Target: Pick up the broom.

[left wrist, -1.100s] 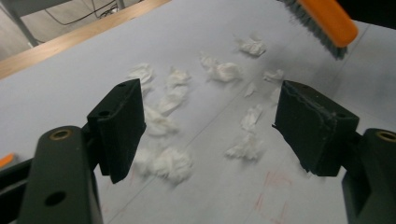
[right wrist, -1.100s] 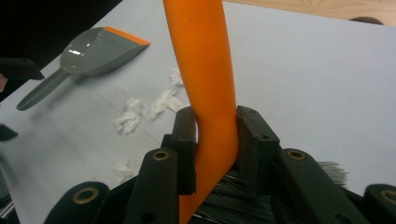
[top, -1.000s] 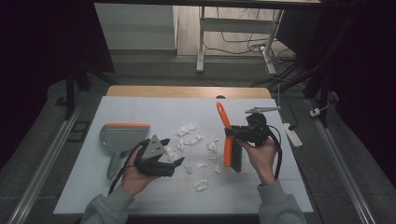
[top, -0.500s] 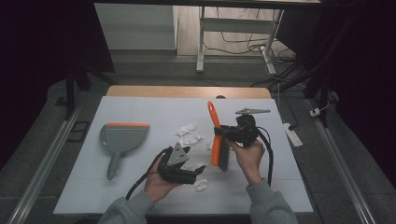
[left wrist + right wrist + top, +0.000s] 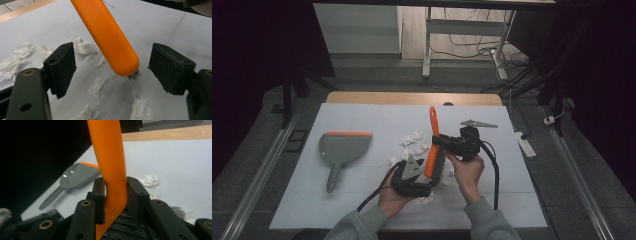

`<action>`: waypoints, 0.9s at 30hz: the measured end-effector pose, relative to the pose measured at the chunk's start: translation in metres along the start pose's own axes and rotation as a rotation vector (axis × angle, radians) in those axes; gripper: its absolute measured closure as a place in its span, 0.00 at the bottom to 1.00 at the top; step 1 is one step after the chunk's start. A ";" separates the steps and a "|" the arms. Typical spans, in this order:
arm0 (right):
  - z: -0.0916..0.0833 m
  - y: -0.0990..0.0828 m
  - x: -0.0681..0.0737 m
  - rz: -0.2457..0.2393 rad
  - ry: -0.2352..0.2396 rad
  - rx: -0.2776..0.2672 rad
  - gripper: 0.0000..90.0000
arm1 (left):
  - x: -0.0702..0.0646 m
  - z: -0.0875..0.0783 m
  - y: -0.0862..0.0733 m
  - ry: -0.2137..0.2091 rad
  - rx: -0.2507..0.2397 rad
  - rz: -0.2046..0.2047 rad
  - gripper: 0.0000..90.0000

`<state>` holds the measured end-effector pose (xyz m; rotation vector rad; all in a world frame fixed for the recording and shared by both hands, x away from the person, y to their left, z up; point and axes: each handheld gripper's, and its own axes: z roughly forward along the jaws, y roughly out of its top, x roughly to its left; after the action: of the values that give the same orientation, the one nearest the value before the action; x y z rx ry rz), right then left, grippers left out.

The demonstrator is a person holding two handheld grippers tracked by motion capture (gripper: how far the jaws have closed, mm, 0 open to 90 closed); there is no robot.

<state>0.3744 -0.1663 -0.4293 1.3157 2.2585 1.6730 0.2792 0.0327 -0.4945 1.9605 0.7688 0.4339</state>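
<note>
**A:** What have I got from above?

**B:** In the high view I see the right gripper (image 5: 451,145) at centre frame, clamped on an orange hand brush (image 5: 432,145). The brush stands steeply, handle tip pointing toward the top of the frame, dark bristles down by the white table cover (image 5: 492,195). My left gripper (image 5: 412,182) sits just below and left of the brush head, low in the frame. Its spread I can't judge from up there.

**A:** And its own camera?

**B:** The left gripper view settles it: both black jaws stand wide apart, and the rounded orange end of the brush (image 5: 110,40) hangs between them, touching neither. The jaws have just been closing a little, yet nothing is gripped. A tuft of bristles peeks out under that orange end. Torn paper scraps (image 5: 98,86) lie on the cover beneath.

**A:** The right one?

**B:** The right gripper view shows what the overhead hides: the pads (image 5: 133,195) press on both sides of the brush's neck (image 5: 112,180), right where the handle bends, with black bristles massed at the bottom of the frame. At middle left of that frame lies the grey dustpan (image 5: 77,178), handle toward the lower left.

**A:** Where is that pan from above?

**B:** Left of centre, flat on the cover, orange lip along its top edge, well apart from both grippers (image 5: 343,147). The scraps (image 5: 412,140) lie between it and the brush.
</note>
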 end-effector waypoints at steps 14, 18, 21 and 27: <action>0.000 -0.008 0.001 0.085 0.044 -0.089 0.77 | 0.010 0.007 -0.008 0.013 -0.090 -0.076 0.66; -0.001 -0.009 -0.001 0.104 0.057 -0.096 0.77 | 0.020 0.004 -0.008 -0.014 -0.073 -0.111 0.79; -0.003 -0.009 -0.003 0.124 0.079 -0.108 0.77 | 0.027 0.002 -0.008 -0.021 -0.062 -0.129 0.85; -0.004 -0.009 0.002 0.110 0.084 -0.129 0.76 | 0.037 -0.006 -0.002 -0.031 -0.036 -0.101 0.86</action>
<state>0.3657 -0.1684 -0.4335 1.3893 2.1141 1.9091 0.3020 0.0627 -0.4940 1.8813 0.8308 0.3537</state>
